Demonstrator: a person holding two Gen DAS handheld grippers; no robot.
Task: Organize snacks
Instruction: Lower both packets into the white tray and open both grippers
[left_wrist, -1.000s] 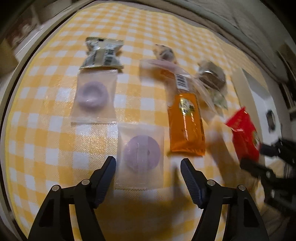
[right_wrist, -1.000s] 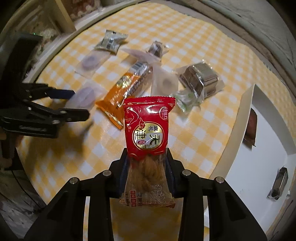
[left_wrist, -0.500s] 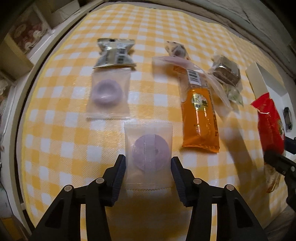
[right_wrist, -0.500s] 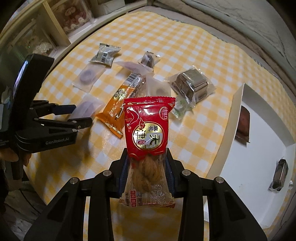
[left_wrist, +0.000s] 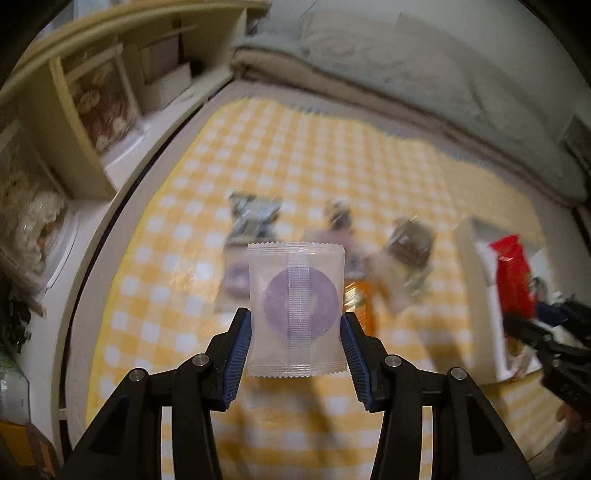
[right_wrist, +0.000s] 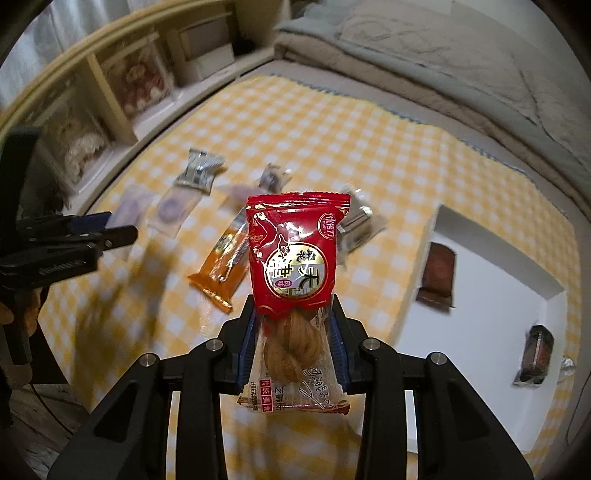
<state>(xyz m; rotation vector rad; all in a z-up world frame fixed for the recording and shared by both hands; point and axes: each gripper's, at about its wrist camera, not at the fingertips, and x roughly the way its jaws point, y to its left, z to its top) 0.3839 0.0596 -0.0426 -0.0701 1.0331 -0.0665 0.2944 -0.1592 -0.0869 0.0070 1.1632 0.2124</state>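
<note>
My left gripper (left_wrist: 295, 341) is shut on a clear packet with a purple round candy (left_wrist: 297, 308), held upright in the air above the yellow checked cloth (left_wrist: 184, 258). My right gripper (right_wrist: 293, 338) is shut on a red snack packet with a fried dough twist (right_wrist: 291, 254), also lifted off the cloth. In the right wrist view the left gripper (right_wrist: 110, 227) shows at the left edge. The red packet (left_wrist: 511, 273) and the right gripper appear at the right edge of the left wrist view.
On the cloth lie a second purple candy packet (right_wrist: 171, 210), a silver packet (right_wrist: 199, 170), an orange bar (right_wrist: 221, 266), a small dark sweet (right_wrist: 273, 177) and a brown packet (right_wrist: 356, 221). A white tray (right_wrist: 491, 306) at the right holds two dark packets. Shelves stand left, bedding behind.
The left jaws closed on the purple candy packet and lifted it off the cloth. Both grippers rose and tilted up, so the room behind came into view.
</note>
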